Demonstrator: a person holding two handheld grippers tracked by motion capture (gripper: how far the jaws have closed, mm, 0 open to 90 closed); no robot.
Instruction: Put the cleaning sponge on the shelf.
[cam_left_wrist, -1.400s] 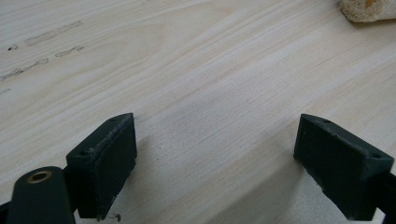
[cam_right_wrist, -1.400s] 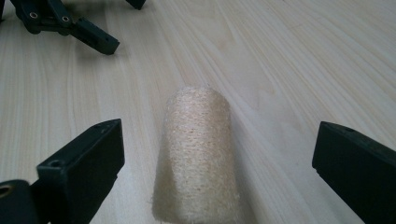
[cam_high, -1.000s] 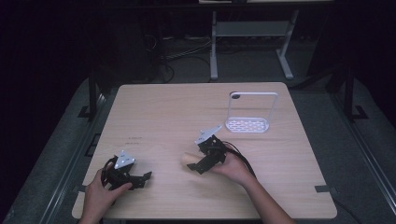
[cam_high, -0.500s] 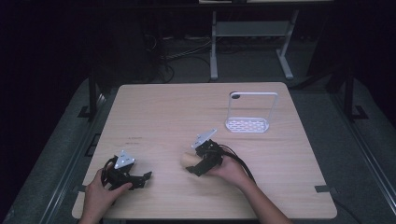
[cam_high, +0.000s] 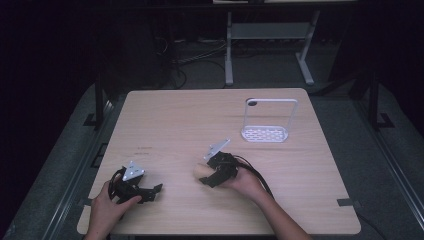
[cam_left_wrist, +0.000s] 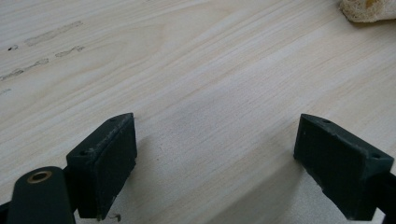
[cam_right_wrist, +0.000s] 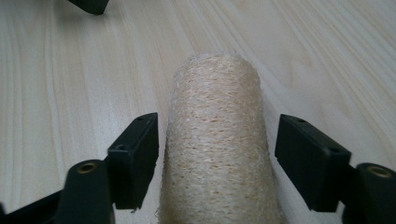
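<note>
A beige, rough-fibred loofah roll (cam_right_wrist: 217, 140) lies on the wooden table (cam_high: 200, 115), just front of the middle (cam_high: 200, 171). My right gripper (cam_high: 208, 173) points left and straddles the roll. Its jaws have just been closing, with the roll between them. In the right gripper view the left pad (cam_right_wrist: 137, 158) sits almost against the roll and a narrow gap remains at the right pad (cam_right_wrist: 310, 161), so this gripper (cam_right_wrist: 217, 154) is open. My left gripper (cam_high: 150, 193) rests open near the front left corner, with bare wood between its jaws (cam_left_wrist: 215, 158). The roll's end (cam_left_wrist: 366, 9) shows far off.
A white metal stand (cam_high: 267, 122) with a perforated base and an upright loop stands at the back right of the table. Dark floor, cables and a frame lie beyond the far edge. A black cable trails from the right gripper along the forearm.
The right gripper's jaws have narrowed around the loofah roll, whose pale end now shows to the left of the gripper. The left hand and its gripper have kept still.
</note>
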